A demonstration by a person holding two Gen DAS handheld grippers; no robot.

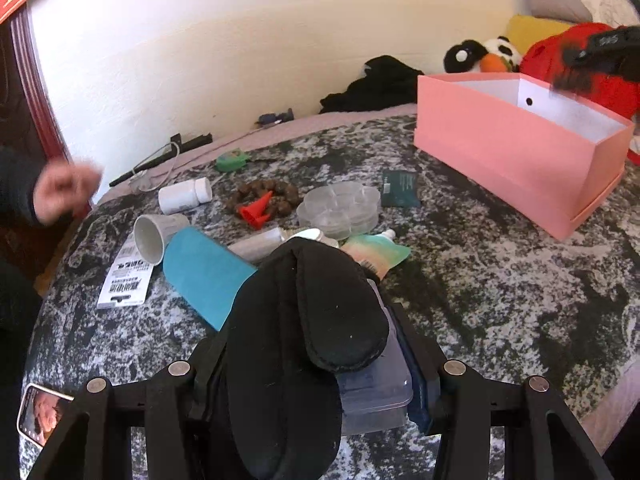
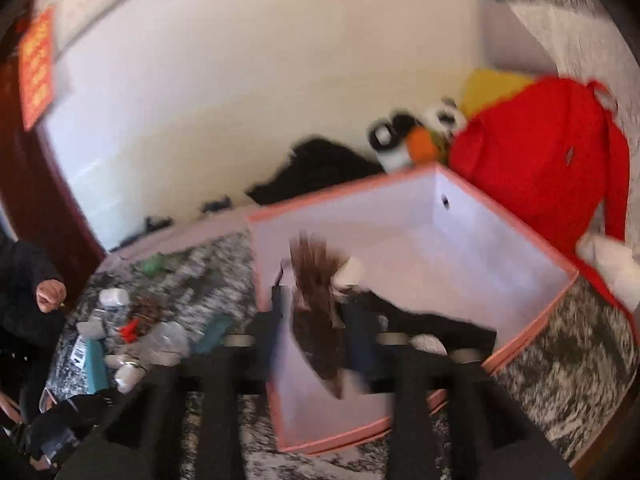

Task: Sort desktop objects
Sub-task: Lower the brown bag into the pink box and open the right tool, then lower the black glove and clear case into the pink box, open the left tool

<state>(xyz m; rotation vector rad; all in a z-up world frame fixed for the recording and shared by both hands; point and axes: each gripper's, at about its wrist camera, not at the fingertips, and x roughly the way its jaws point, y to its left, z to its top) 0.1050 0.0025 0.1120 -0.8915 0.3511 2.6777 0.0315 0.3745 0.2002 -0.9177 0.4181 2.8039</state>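
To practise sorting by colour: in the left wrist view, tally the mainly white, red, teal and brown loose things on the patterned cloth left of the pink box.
White: 3 (pill bottle, cup, barcode tag)
Red: 1 (cone)
Teal: 1 (card sleeve)
Brown: 1 (bead string)
Total: 6
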